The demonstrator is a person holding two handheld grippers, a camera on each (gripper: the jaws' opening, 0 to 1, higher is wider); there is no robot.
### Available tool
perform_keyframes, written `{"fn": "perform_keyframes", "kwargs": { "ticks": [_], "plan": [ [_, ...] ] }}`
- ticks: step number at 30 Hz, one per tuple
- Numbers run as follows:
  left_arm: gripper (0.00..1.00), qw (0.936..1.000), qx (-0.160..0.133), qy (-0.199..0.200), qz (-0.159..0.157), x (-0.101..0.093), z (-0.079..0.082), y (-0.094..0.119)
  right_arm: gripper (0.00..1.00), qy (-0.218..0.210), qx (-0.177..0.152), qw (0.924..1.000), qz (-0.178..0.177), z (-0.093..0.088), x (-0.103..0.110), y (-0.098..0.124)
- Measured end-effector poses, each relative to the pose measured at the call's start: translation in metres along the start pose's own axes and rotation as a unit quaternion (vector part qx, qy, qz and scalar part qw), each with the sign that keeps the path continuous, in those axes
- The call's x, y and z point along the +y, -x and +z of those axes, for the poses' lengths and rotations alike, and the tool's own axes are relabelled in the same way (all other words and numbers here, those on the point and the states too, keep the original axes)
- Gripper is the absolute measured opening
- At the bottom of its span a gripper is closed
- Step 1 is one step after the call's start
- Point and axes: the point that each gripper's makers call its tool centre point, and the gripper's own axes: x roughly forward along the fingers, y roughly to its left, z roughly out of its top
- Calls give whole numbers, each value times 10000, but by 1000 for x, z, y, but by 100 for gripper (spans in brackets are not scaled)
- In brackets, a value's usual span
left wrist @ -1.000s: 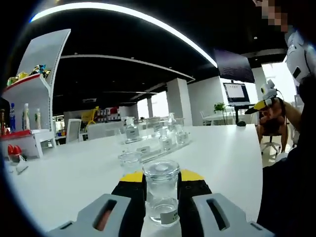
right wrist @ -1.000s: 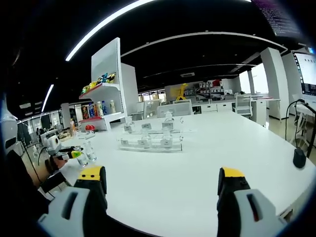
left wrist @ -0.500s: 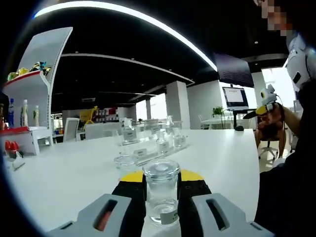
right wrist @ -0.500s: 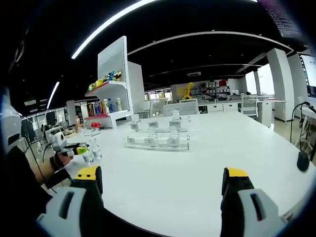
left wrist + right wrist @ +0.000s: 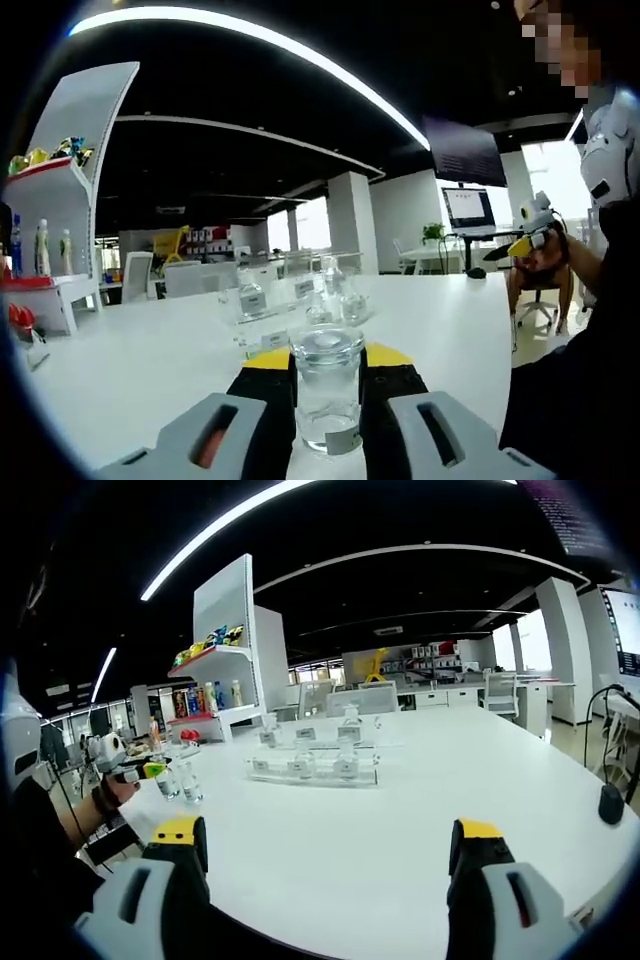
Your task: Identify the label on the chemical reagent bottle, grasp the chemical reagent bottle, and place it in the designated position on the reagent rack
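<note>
Since a second ago my left gripper (image 5: 327,400) has carried its bottle closer to the rack, which now looks bigger ahead of it; in the right gripper view the left hand sits a bit higher and closer to the rack than before.

I see a big white table (image 5: 400,820) with a clear plastic reagent rack (image 5: 312,770) on it, and small bottles stand in the rack. In the left gripper view the rack (image 5: 290,310) is near, straight ahead of me.

My left jaws are closed on a small clear glass reagent bottle with a round glass stopper (image 5: 327,385). It stands upright between them, held by its body, with a little white label low down. I cannot read the label.

My right gripper (image 5: 330,855) is empty, its jaws wide apart over the table.

I think the bottle is light, but hard, smooth and easy to break. Glass can slip, so I would keep the hold on the body, under the stopper, and set it down softly and straight.
</note>
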Motion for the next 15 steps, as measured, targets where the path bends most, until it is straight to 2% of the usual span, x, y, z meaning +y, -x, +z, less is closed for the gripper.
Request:
{"fn": "perform_keyframes", "kwargs": {
  "ticks": [3, 11, 15],
  "plan": [
    [23, 9998, -10, 53, -171, 1, 16, -3, 97, 1, -16, 10000, -1, 1, 0, 1],
    [23, 9994, 39, 137, -324, 10, 47, -17, 97, -65, -76, 9999, -25, 2, -2, 2],
    [23, 9982, 25, 287, -518, 16, 59, -28, 96, -45, -82, 10000, -17, 3, -1, 2]
  ]
}}
